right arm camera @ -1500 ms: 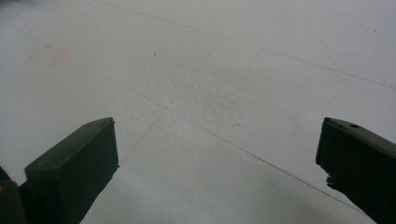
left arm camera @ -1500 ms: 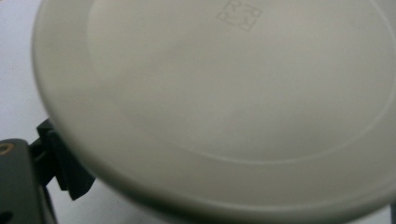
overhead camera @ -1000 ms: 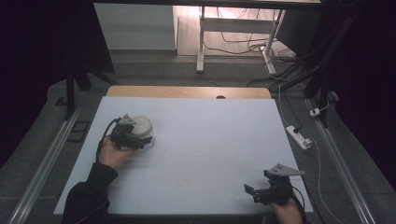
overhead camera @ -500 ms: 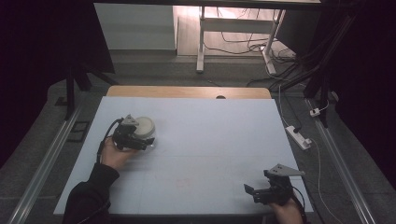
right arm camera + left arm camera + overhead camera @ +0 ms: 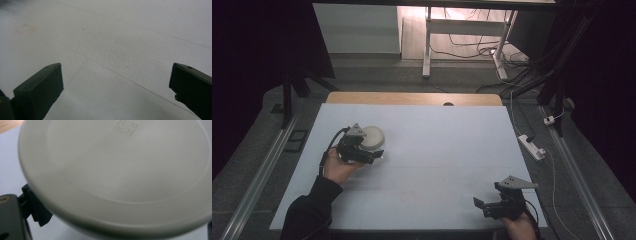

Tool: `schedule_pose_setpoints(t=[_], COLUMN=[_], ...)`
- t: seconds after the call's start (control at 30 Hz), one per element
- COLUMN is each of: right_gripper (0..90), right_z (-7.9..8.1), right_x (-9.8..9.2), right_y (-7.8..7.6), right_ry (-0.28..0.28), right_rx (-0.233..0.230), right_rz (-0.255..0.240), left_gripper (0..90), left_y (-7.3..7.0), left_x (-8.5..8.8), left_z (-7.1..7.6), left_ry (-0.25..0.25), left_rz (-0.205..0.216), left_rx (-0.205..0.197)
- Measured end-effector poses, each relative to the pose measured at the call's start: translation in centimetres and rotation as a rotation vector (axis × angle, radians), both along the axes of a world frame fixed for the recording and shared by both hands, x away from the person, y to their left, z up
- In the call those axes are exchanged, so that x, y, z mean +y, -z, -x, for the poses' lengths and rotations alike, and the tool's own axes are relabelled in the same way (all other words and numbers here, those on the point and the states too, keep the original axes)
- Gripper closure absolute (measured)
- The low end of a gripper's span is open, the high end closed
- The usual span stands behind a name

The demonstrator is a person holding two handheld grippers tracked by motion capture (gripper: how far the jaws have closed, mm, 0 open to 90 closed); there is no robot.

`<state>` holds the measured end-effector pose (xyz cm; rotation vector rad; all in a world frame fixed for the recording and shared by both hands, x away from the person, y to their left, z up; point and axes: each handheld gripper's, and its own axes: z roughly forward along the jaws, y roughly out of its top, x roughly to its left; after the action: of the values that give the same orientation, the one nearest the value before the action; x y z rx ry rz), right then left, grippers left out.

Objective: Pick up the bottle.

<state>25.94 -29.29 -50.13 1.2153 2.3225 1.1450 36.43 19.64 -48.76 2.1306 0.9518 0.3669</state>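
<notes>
A pale blue-white bench [image 5: 437, 165] with a light wooden strip along its far edge stands in a dim room — grey floor around it, a white power strip [image 5: 530, 146] to its right, cables and white frame legs [image 5: 427, 40] behind. A round, shallow off-white bowl [image 5: 371, 136] sits on the left half of the bench, well back from the near edge; it appears to lie bottom-up, and being round it has no long axis. The left gripper [image 5: 362, 150] is at the bowl — whether its jaws have closed on it I cannot tell. The right gripper [image 5: 492, 206] hovers near the front right corner, jaws wide apart over bare bench.
</notes>
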Motion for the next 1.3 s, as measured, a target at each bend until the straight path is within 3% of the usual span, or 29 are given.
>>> schedule_pose_setpoints(t=[0.33,0.7,1.3], right_gripper=[0.0,0.0,0.0], right_z=[0.0,0.1,0.1], right_x=[0.0,0.0,0.0], right_y=[0.0,0.0,0.0], right_ry=[-0.002,-0.005,-0.006], right_rx=[-0.005,-0.007,-0.006], right_rz=[0.002,0.003,0.001], left_gripper=[7.5,7.4,7.4], left_y=[-0.7,-1.2,-1.9], left_x=[-2.1,-4.5,-8.5], left_z=[0.9,1.8,3.5], left_ry=[0.068,0.136,0.26], left_rz=[0.012,-0.005,0.028], left_rx=[-0.001,-0.014,-0.009])
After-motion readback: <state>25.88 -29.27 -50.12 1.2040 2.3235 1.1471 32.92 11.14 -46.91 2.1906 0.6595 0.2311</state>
